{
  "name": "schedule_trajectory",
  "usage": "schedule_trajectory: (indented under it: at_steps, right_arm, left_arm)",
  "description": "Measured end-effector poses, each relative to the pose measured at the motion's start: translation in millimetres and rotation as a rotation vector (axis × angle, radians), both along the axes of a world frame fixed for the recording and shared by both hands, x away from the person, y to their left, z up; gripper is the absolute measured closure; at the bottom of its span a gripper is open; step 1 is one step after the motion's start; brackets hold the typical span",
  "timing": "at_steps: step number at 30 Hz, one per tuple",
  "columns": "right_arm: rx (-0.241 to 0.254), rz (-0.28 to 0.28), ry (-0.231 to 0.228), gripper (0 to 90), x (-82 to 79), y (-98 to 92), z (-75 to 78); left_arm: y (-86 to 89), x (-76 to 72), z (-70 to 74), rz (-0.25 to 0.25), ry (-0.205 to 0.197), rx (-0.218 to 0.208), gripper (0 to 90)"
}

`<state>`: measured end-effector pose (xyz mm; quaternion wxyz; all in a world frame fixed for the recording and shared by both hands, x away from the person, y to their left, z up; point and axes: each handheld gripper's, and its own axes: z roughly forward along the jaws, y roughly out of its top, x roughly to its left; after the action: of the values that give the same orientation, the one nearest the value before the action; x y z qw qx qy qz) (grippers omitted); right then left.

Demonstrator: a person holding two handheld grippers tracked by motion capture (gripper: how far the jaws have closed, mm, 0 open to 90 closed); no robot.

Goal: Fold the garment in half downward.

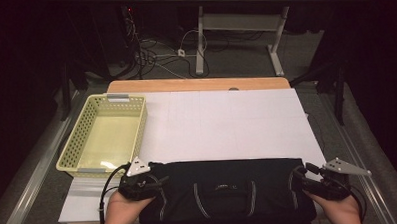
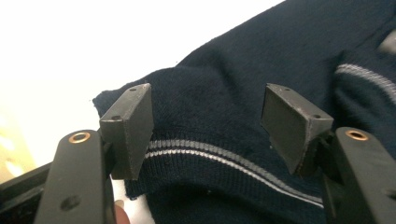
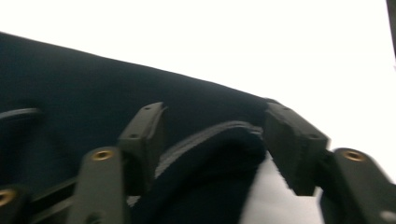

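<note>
A dark navy sweater (image 1: 224,191) with thin grey stripes lies folded along the near edge of the white sheet (image 1: 227,121). My left gripper (image 1: 156,183) is at its left end and my right gripper (image 1: 301,176) at its right end, each held in a hand. In the left gripper view the jaws (image 2: 208,107) stand wide apart over a striped cuff of the sweater (image 2: 224,121), and the pads do not touch it. The right gripper (image 3: 212,126) also stands open, with a rolled fold of the sweater (image 3: 210,154) lying loose between its jaws.
A pale yellow perforated basket (image 1: 77,131) stands on the table's left side, next to the sheet. The wooden table edge (image 1: 195,84) runs along the far side. Beyond it are cables (image 1: 154,53) on the floor and another table's legs (image 1: 200,37).
</note>
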<state>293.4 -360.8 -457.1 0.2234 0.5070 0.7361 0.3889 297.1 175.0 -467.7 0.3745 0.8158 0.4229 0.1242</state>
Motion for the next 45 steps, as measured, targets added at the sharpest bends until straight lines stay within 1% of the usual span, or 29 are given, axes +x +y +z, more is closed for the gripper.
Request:
schedule_trajectory:
  at_steps: [2, 3, 5, 7, 8, 9, 11, 12, 14, 16, 18, 19, 20, 22, 23, 25, 26, 29, 30, 31, 32, 34, 37, 41, 42, 43, 45]
  right_arm:
    - [-0.004, -0.017, 0.034, 28.0, 11.1, -2.9, -5.0]
    - [-0.006, -0.027, 0.055, 26.5, 15.5, -2.3, -6.9]
    - [-0.033, -0.034, 0.065, 24.1, 22.0, -0.3, -9.8]
    - [-0.031, -0.037, 0.096, 23.9, 27.2, 3.3, -12.7]
    - [-0.047, -0.032, 0.109, 23.8, 29.5, 5.5, -14.3]
    - [-0.073, -0.024, 0.106, 25.5, 30.3, 8.0, -14.1]
    - [-0.092, -0.023, 0.104, 31.4, 29.5, 13.0, -14.4]
    - [-0.093, -0.015, 0.097, 34.7, 28.3, 14.1, -14.6]
    - [-0.080, -0.008, 0.093, 43.2, 26.0, 13.2, -14.6]
    - [-0.061, 0.003, 0.091, 55.6, 23.3, 12.0, -14.3]
    - [-0.035, 0.036, 0.098, 69.5, 21.1, 11.6, -14.4]
    - [-0.022, 0.049, 0.103, 74.4, 20.0, 12.7, -14.5]
    - [-0.024, 0.061, 0.099, 76.2, 19.0, 14.2, -14.6]
    - [-0.048, 0.069, 0.076, 78.2, 16.6, 15.9, -14.2]
    - [-0.055, 0.066, 0.065, 78.6, 15.9, 15.4, -13.7]
    - [-0.070, 0.044, 0.046, 78.9, 14.6, 10.8, -11.2]
    - [-0.064, 0.034, 0.034, 78.8, 14.2, 6.8, -9.4]
    - [-0.024, 0.029, 0.032, 78.6, 13.5, -3.9, -5.1]
    - [-0.029, 0.034, 0.030, 78.6, 13.1, -5.3, -4.9]
    - [-0.034, 0.035, 0.031, 78.6, 12.1, -5.1, -5.2]
    - [-0.048, 0.046, 0.025, 78.6, 11.6, -5.4, -5.9]
    - [-0.052, 0.045, 0.026, 78.6, 9.5, -5.3, -6.4]
    - [-0.047, 0.052, 0.020, 78.5, 8.5, -8.0, -6.2]
    - [-0.052, 0.057, 0.026, 78.4, 6.6, -7.9, -7.8]
    - [-0.052, 0.057, 0.028, 78.3, 6.3, -7.6, -8.3]
    - [-0.052, 0.059, 0.026, 78.3, 6.3, -7.6, -9.1]
    - [-0.044, 0.057, 0.031, 78.3, 6.1, -7.3, -10.5]
  left_arm:
    - [-0.2, 1.0, -2.8, 0.011, 0.000, 0.008, 33.2]
    - [0.1, 0.9, -3.6, 0.012, -0.002, 0.012, 33.1]
    - [0.9, -0.1, -4.8, 0.012, -0.002, 0.008, 33.1]
    - [2.9, -1.9, -5.3, 0.013, -0.004, 0.000, 33.1]
    - [4.1, -3.0, -5.3, 0.013, -0.005, -0.004, 33.2]
    - [4.9, -4.4, -5.3, 0.014, -0.008, -0.006, 33.3]
    - [6.7, -7.5, -4.7, 0.012, -0.011, -0.006, 33.4]
    - [7.6, -9.1, -4.4, 0.012, -0.013, -0.009, 33.4]
    - [9.3, -12.1, -4.3, 0.011, -0.014, -0.009, 33.4]
    - [10.5, -14.0, -4.5, 0.012, -0.016, -0.001, 33.4]
    - [11.7, -14.5, -5.0, 0.016, -0.016, -0.003, 33.4]
    - [12.3, -14.4, -5.2, 0.018, -0.016, -0.005, 33.4]
    - [13.0, -14.2, -5.2, 0.021, -0.015, -0.007, 33.4]
    - [13.8, -13.9, -4.8, 0.023, -0.015, -0.006, 33.4]
    - [14.1, -13.6, -4.7, 0.025, -0.014, -0.006, 33.4]
    - [13.6, -11.1, -4.8, 0.033, -0.011, -0.009, 33.3]
    - [11.9, -8.8, -4.6, 0.036, -0.009, -0.002, 32.9]
    - [3.2, -1.9, -3.9, 0.042, -0.011, 0.035, 32.2]
    - [0.7, -0.1, -3.8, 0.044, -0.013, 0.047, 31.4]
    - [-1.5, 0.8, -4.0, 0.048, -0.016, 0.050, 30.6]
    - [-3.3, 1.3, -4.7, 0.050, -0.018, 0.060, 29.8]
    - [-5.0, 1.1, -6.4, 0.060, -0.018, 0.094, 29.6]
    - [-0.1, -0.7, -10.1, 0.090, 0.007, 0.078, 28.1]
    - [10.9, -3.1, -13.2, 0.127, 0.063, 0.001, 28.0]
    - [12.1, -3.0, -13.9, 0.131, 0.068, -0.011, 28.0]
    - [12.1, -3.0, -13.9, 0.131, 0.068, -0.011, 28.5]
    - [9.5, -4.2, -14.7, 0.123, 0.068, -0.017, 35.2]
